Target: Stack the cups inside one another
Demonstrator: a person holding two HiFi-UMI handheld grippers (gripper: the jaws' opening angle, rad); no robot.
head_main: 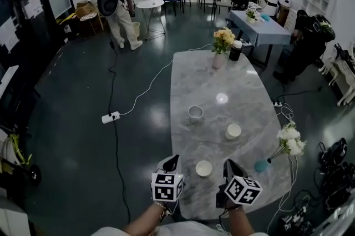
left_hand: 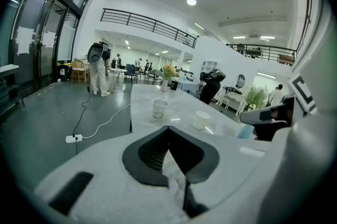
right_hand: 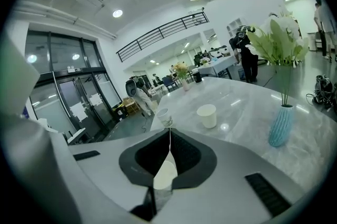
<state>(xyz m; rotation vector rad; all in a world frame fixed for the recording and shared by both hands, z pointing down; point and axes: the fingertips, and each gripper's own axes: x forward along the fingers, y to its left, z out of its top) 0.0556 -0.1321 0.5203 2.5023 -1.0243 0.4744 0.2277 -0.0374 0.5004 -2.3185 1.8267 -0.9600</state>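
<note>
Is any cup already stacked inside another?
No, the near cup, the middle cup and the far cup stand apart on the table.

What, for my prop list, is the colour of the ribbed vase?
Light teal-blue; the vase shows best in the right gripper view.

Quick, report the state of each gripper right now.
Left gripper: closed, jaw tips together, holding nothing.
Right gripper: closed, jaw tips together, holding nothing.
</note>
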